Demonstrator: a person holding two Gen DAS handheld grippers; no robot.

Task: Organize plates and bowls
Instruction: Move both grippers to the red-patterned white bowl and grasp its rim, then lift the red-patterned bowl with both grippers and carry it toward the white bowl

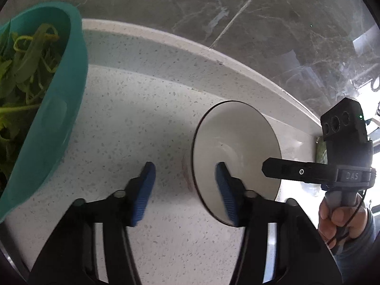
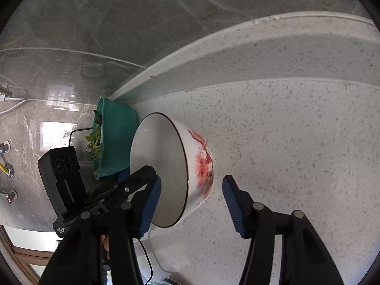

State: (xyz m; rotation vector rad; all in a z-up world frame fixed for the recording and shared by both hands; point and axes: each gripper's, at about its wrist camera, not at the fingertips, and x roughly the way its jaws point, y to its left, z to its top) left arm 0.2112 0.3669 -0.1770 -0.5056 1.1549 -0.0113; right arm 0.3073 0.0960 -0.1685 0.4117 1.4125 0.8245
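Note:
A white bowl point(image 1: 237, 142) with a dark rim and red pattern on its outside point(image 2: 201, 166) stands on the speckled counter point(image 1: 133, 123). My left gripper point(image 1: 185, 166) straddles its left rim, one blue pad inside the bowl and one outside, with gaps on both sides; it is open. My right gripper point(image 2: 192, 180) straddles the opposite wall the same way, with neither pad pressing on it. Each gripper also shows in the other's view: the right gripper point(image 1: 268, 169) over the bowl, the left gripper point(image 2: 133, 178) at the far rim. A teal bowl point(image 1: 59, 109) of green leaves stands close beside the white bowl point(image 2: 118, 137).
A raised ledge point(image 1: 190, 54) runs along the back of the counter below a grey marble wall point(image 1: 190, 7). A hand point(image 1: 339, 213) holds the right gripper's handle. Glass panel point(image 2: 59, 76), pipe fittings point(image 2: 8, 168) and a black cable point(image 2: 147, 261) lie to the left.

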